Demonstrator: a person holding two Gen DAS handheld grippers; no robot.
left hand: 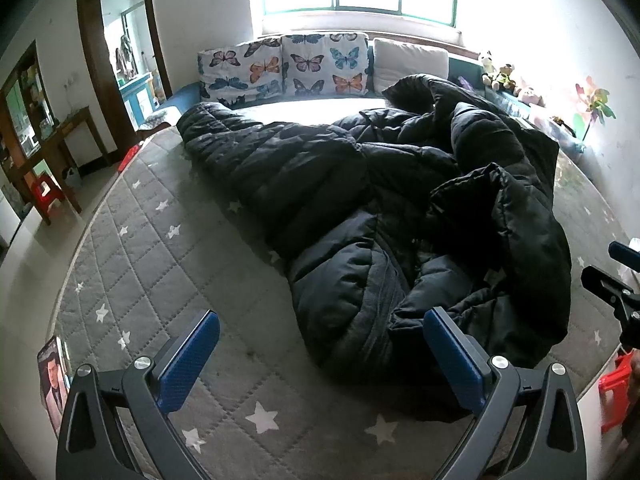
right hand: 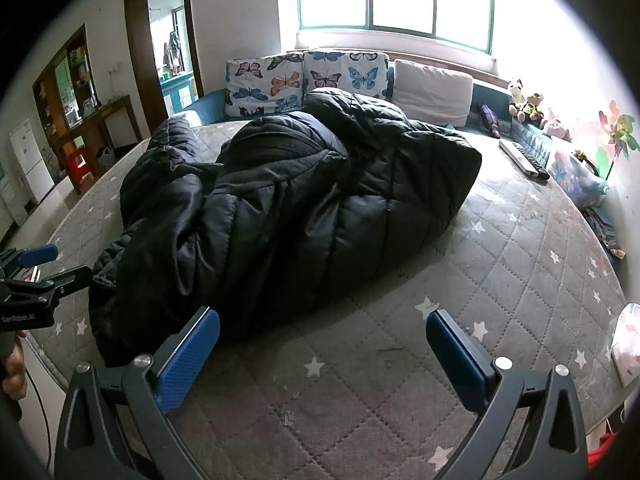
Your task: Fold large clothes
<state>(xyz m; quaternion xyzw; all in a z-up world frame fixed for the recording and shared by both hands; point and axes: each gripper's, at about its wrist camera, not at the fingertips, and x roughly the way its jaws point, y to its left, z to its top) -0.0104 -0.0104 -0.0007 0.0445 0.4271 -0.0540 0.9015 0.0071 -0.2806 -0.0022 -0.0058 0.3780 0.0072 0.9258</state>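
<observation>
Two wide claws [left hand: 320, 354] [right hand: 322, 354] near crumpled coat [left hand: 400, 208]

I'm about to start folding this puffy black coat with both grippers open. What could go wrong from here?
1. The black down coat lies bunched and twisted on the star-patterned mattress; gripping a random bulge would likely lift several layers at once.
2. Its slick, thick padding may slip from the left gripper or right gripper.
3. The coat's near end sits close to the mattress edge, so dragging could pull it off.

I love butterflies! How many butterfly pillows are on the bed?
2: one white butterfly-print pillow at the left of the headboard, a second butterfly-print pillow beside it, next to the plain white pillow. The black puffy coat hides their lower edges.
</observation>
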